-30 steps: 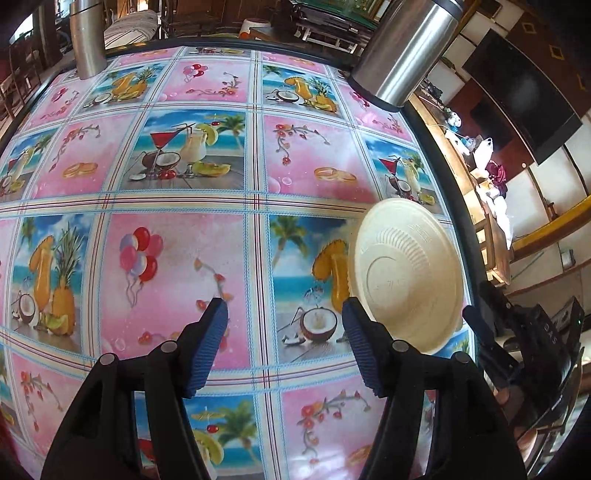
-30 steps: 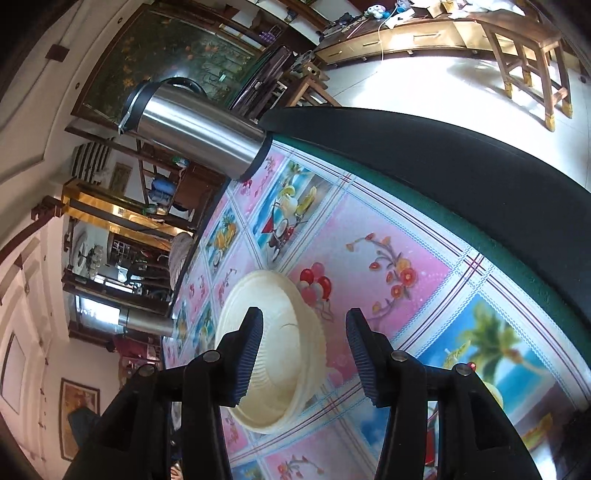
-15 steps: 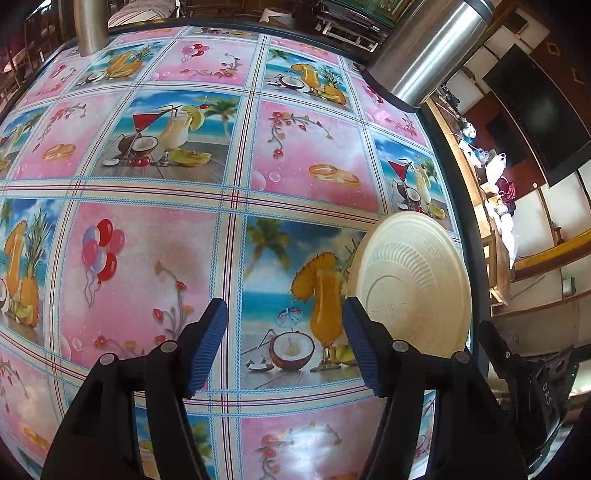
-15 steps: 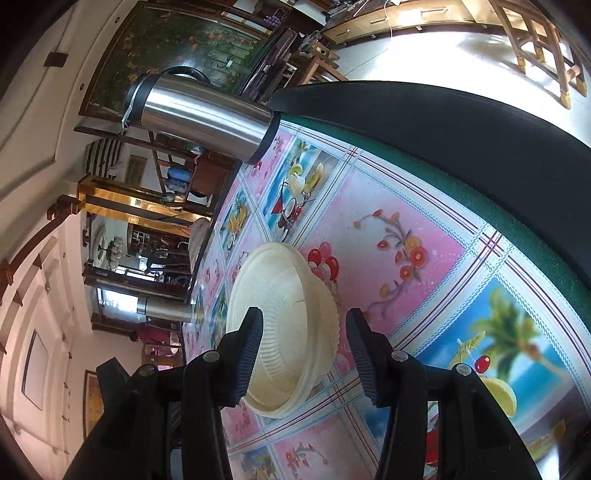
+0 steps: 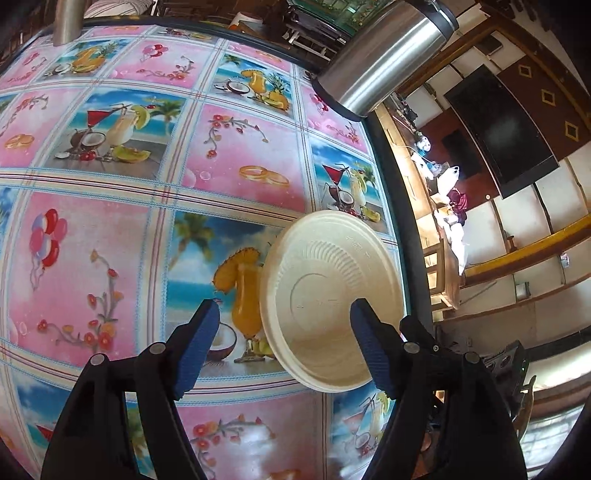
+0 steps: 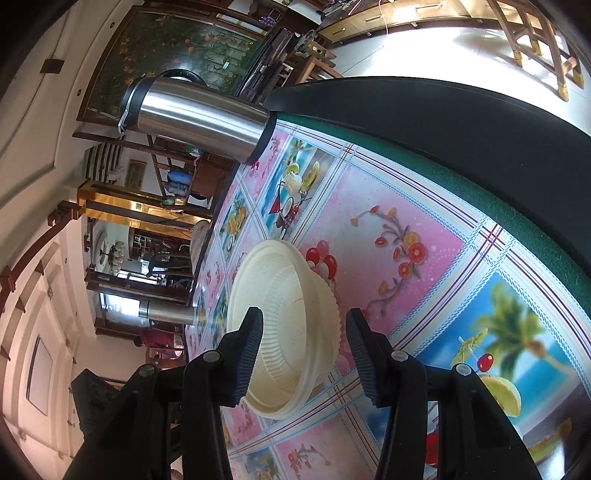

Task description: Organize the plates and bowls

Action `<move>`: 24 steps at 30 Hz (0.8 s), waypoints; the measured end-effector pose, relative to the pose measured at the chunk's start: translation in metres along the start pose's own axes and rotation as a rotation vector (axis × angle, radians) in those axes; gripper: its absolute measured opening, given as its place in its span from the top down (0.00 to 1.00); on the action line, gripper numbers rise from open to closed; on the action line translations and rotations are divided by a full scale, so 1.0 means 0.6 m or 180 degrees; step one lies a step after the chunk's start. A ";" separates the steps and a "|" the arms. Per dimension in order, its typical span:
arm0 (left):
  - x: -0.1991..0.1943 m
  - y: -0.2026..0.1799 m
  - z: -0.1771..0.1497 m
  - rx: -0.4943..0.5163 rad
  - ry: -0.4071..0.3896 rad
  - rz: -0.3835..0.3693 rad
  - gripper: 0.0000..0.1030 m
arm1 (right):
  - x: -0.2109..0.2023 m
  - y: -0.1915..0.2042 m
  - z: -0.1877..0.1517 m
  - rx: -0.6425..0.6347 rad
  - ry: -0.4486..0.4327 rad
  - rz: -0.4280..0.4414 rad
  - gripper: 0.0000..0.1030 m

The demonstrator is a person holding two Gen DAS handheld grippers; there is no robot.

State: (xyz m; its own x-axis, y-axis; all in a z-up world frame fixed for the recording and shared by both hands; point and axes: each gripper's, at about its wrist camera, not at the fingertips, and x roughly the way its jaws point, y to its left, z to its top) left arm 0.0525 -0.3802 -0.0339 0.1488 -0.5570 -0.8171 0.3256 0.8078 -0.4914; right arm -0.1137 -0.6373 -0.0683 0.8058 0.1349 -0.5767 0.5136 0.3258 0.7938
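Note:
A cream disposable bowl [image 5: 325, 295] with a ribbed wall is near the table's right edge, over the orange-drink tile, mouth up. In the right wrist view the bowl [image 6: 288, 288] fills the gap of my right gripper [image 6: 304, 314]. That gripper is rolled on its side and shut on the bowl, one pad over the rim and inside, the other against the ribbed base. My left gripper [image 5: 284, 306] looks down on the bowl. Its jaws are opening, with the bowl's near left part between them and neither pad touching it.
A tall steel kettle [image 5: 380, 55] stands at the far right corner of the table, also in the right wrist view as the kettle [image 6: 192, 110]. A second steel cylinder [image 5: 68, 18] stands at the far left. The dark table edge [image 5: 391, 177] runs just right of the bowl.
My left gripper has swung right toward the bowl and its jaws have widened. The bowl was to the right of them and now lies between them. The right gripper's hold looks the same.

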 end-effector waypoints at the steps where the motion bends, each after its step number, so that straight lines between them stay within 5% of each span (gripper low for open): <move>1: 0.008 0.000 0.003 -0.0018 0.0030 -0.0005 0.29 | 0.001 0.000 0.000 -0.0006 -0.0005 -0.0020 0.51; 11: 0.036 0.008 0.016 0.0052 0.0271 -0.0231 0.29 | -0.004 0.017 -0.004 -0.0157 -0.0133 -0.0077 0.51; 24: 0.020 0.027 0.034 0.0167 0.0175 -0.0429 0.29 | 0.009 0.020 -0.009 -0.0250 -0.0132 -0.0167 0.51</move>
State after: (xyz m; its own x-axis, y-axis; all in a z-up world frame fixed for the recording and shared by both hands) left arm 0.0787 -0.3779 -0.0457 0.0495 -0.6470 -0.7608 0.3878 0.7145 -0.5824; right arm -0.1045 -0.6275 -0.0630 0.7908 0.0774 -0.6072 0.5319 0.4039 0.7442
